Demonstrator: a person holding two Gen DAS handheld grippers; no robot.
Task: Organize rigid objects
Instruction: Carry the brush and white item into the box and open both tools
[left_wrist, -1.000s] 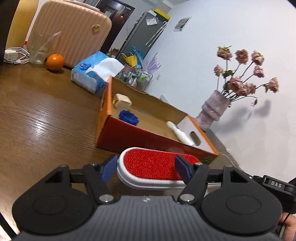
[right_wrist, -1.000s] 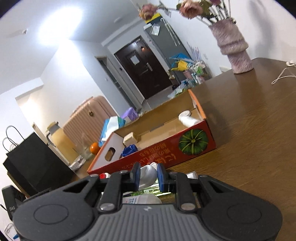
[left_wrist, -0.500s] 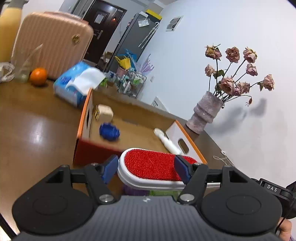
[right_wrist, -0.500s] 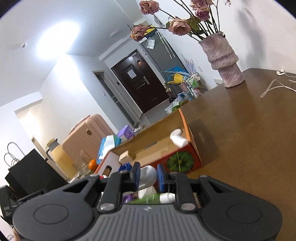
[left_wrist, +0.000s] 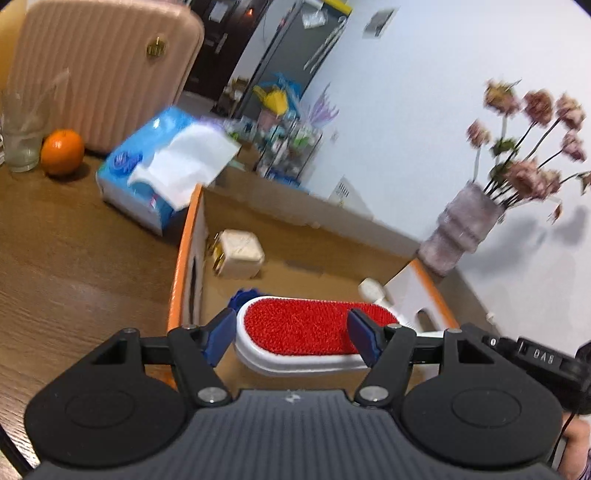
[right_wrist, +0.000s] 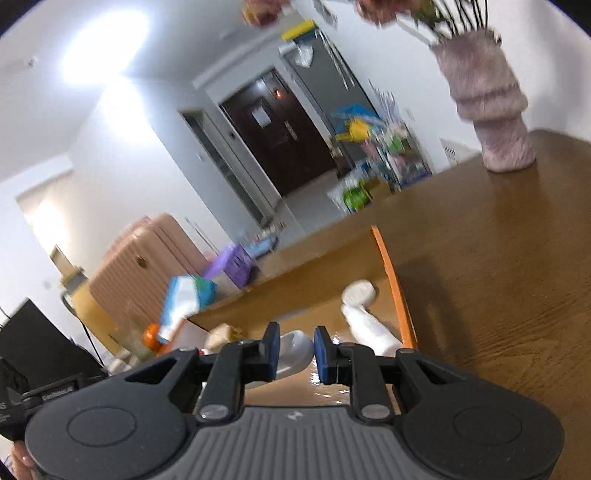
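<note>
We held the red lint brush (left_wrist: 314, 325) in our left gripper (left_wrist: 291, 334) and its white handle (right_wrist: 295, 352) in our right gripper (right_wrist: 295, 350), above the cardboard box (left_wrist: 184, 258) already holding a plug adapter (left_wrist: 238, 254) and a white bottle (right_wrist: 365, 325); release remained.

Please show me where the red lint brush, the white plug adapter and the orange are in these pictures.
red lint brush (left_wrist: 314, 326): left wrist view, on its red bristle face.
white plug adapter (left_wrist: 240, 253): left wrist view, on its top face.
orange (left_wrist: 62, 150): left wrist view, on the middle of its peel.
</note>
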